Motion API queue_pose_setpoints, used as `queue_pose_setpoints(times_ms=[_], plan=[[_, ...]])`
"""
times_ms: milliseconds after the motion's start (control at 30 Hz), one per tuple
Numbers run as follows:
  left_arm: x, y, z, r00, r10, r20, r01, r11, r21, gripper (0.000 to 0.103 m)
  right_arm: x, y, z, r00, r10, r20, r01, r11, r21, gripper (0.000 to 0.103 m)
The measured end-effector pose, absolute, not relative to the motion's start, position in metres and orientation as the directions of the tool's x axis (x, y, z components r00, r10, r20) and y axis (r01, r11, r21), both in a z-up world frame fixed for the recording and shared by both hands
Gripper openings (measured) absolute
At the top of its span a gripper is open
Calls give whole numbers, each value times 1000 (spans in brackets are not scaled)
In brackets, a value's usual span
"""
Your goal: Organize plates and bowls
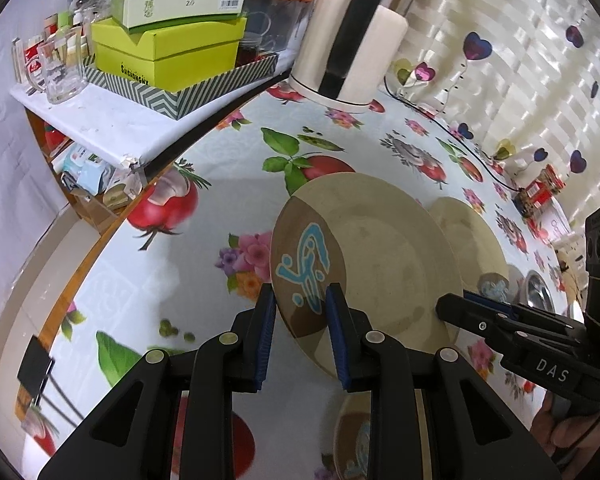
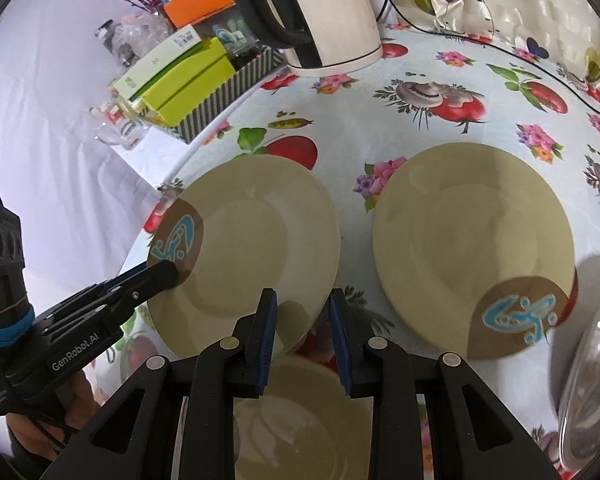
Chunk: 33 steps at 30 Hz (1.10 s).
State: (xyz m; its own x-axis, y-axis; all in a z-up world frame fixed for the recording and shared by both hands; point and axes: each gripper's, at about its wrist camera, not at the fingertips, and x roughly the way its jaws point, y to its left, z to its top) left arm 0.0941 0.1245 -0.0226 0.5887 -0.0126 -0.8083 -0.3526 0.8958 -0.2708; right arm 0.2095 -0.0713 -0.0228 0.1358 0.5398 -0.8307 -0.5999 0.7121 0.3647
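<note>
- Left hand-held gripper (image 1: pixel 300 300) clenches the lifted beige plate (image 1: pixel 364 256) at its brown-patched rim, frame centre.
- Right hand-held gripper (image 2: pixel 302 304) grasps that plate's opposite rim.

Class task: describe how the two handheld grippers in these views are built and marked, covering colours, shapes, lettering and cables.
Both are black, angular linkage frames with silver pivot pins and ribbed blue finger pads. The left gripper reads "GenRobot.AI" and has blue bands and a black cable; the right gripper reads "DAS".

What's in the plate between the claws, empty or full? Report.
Empty: the plate shows only bare cream glaze and a brown patch.
</note>
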Motion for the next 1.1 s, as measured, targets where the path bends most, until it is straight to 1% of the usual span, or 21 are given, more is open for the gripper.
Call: queue_pose_setpoints(times_ms=[433,1100], plan=[[61,89,-9,587,-22,-809,-307,919,-247,27,172,-111,-7,155,543,-825,-584,724,367,26],[22,57,-27,549,-62,-834,-263,934,-243,27,128,-147,-23,145,503,-852,-559,752,349,26]])
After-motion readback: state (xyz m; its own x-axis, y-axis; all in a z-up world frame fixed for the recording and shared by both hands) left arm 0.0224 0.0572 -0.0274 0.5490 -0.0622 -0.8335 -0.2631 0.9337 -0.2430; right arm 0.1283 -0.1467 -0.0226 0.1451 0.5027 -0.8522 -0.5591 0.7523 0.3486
